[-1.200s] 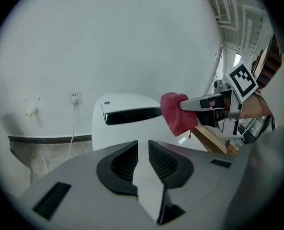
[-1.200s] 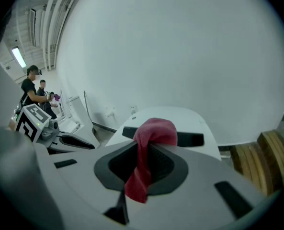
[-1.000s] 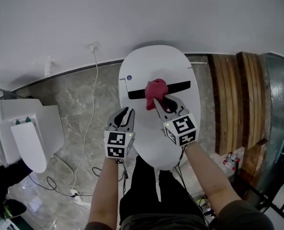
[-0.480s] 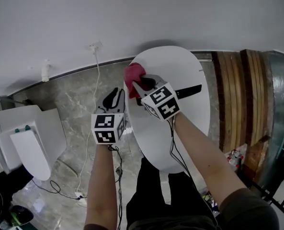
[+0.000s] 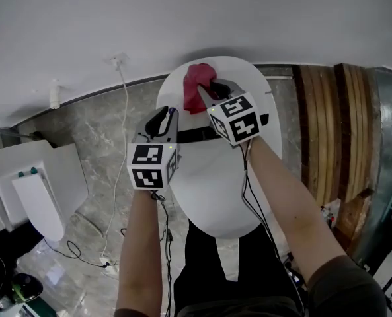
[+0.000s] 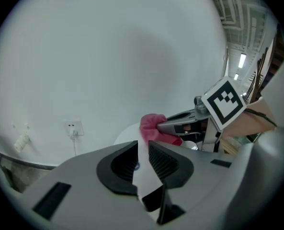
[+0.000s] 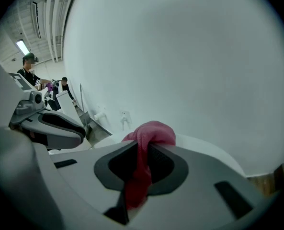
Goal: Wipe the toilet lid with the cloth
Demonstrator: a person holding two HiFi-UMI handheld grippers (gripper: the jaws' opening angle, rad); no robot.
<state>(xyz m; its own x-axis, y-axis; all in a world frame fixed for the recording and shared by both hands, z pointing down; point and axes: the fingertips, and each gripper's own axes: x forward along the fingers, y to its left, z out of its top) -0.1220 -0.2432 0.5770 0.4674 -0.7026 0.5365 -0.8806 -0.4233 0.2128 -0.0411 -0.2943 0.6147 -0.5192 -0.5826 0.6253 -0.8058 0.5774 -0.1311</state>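
No readable text, brand or number found. Only black-white square markers on left cube (image 5: pixel 153 166) of left gripper (image 5: pixel 166 113) and right cube (image 5: pixel 235 119) of right gripper (image 5: pixel 207 88): patterns, not letters.

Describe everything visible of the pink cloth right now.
The cloth is pinkish-red soft fabric, crumpled into a wad. The right gripper clamps it between its jaws: the bulk bulges past the tips, and a tail hangs back between them. It sits at the far end of the white toilet lid, apparently touching it.
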